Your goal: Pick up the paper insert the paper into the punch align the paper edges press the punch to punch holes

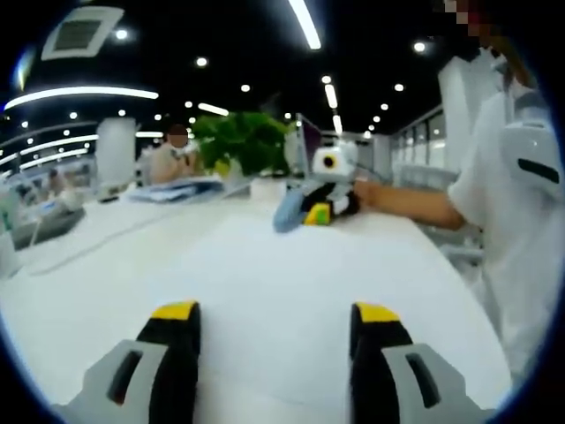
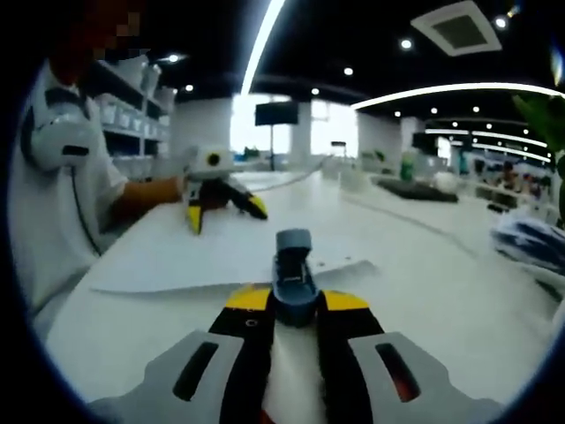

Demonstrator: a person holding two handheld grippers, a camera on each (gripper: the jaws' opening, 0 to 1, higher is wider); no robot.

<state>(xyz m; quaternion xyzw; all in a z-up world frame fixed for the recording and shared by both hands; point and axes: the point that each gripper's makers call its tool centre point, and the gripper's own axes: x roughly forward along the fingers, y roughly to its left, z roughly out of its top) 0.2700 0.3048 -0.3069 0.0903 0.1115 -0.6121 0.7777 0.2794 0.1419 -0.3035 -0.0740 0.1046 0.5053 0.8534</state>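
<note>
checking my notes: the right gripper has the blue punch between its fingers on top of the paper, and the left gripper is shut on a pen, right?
Not quite: the left gripper is open and holds nothing, as the left gripper view shows. The rest holds: in the right gripper view the right gripper has the blue punch between its fingers, on the paper.

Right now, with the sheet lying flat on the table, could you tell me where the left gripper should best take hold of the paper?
Probably at the paper's free near edge, away from the punch. The sheet lies flat on the white table, so a flat, low approach from the side, sliding one jaw under the edge, looks best. The right gripper sits at the punch, and the left gripper is open.
</note>
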